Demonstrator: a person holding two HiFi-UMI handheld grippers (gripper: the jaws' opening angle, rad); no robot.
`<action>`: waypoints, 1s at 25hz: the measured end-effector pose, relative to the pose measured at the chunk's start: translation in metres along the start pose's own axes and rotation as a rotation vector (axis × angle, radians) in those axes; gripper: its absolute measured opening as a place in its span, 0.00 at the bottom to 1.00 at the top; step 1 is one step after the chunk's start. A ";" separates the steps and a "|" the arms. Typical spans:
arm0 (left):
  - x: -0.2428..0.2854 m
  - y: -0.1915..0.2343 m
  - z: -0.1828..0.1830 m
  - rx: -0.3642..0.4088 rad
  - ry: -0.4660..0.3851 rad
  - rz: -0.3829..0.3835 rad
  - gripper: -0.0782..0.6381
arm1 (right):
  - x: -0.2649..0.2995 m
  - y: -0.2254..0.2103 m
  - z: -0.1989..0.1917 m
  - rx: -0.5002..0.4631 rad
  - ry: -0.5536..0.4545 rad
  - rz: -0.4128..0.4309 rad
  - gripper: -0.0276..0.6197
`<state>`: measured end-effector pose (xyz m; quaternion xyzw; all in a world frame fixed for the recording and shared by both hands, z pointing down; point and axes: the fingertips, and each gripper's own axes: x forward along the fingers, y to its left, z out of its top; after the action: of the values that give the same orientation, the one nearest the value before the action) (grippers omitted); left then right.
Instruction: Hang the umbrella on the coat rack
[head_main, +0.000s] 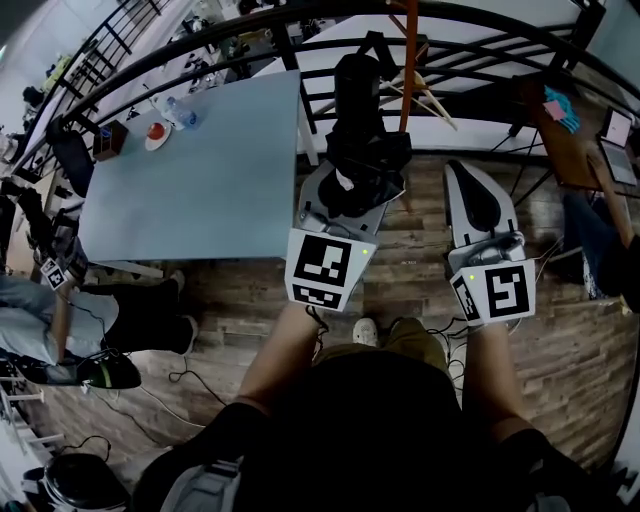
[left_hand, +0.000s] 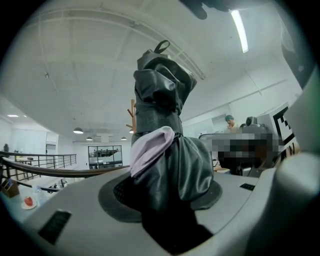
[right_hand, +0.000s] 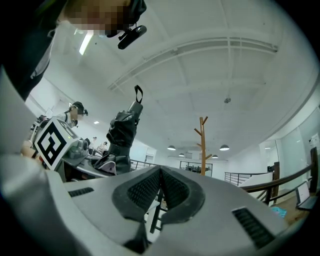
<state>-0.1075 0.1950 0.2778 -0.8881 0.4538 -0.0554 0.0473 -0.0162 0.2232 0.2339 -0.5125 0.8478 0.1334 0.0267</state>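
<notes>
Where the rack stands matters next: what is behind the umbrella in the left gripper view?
A wooden coat rack peeks out left of the umbrella, only its upper part; the fabric covers the rest.

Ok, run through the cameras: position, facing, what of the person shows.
Head view: on the person's head, facing steeply down; forearms, left hand-held gripper and right hand-held gripper show.
Left gripper view: rides that gripper, facing along jaws shut on the umbrella; the other's marker cube at right.
Right gripper view: rides that gripper, facing along shut jaws; person's dark clothing upper left.
Shared: both gripper views show umbrella and coat rack.
</notes>
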 end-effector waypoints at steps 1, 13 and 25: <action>-0.002 0.001 0.000 -0.001 -0.002 0.000 0.42 | 0.000 0.002 0.001 0.000 -0.003 0.000 0.09; -0.001 0.014 0.001 -0.007 -0.015 -0.004 0.42 | 0.010 0.013 0.001 -0.038 0.010 0.003 0.09; 0.034 0.029 -0.006 0.006 -0.006 -0.020 0.42 | 0.040 -0.008 -0.012 -0.031 -0.006 -0.013 0.09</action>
<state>-0.1115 0.1504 0.2819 -0.8926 0.4447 -0.0544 0.0510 -0.0268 0.1823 0.2371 -0.5179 0.8422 0.1480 0.0221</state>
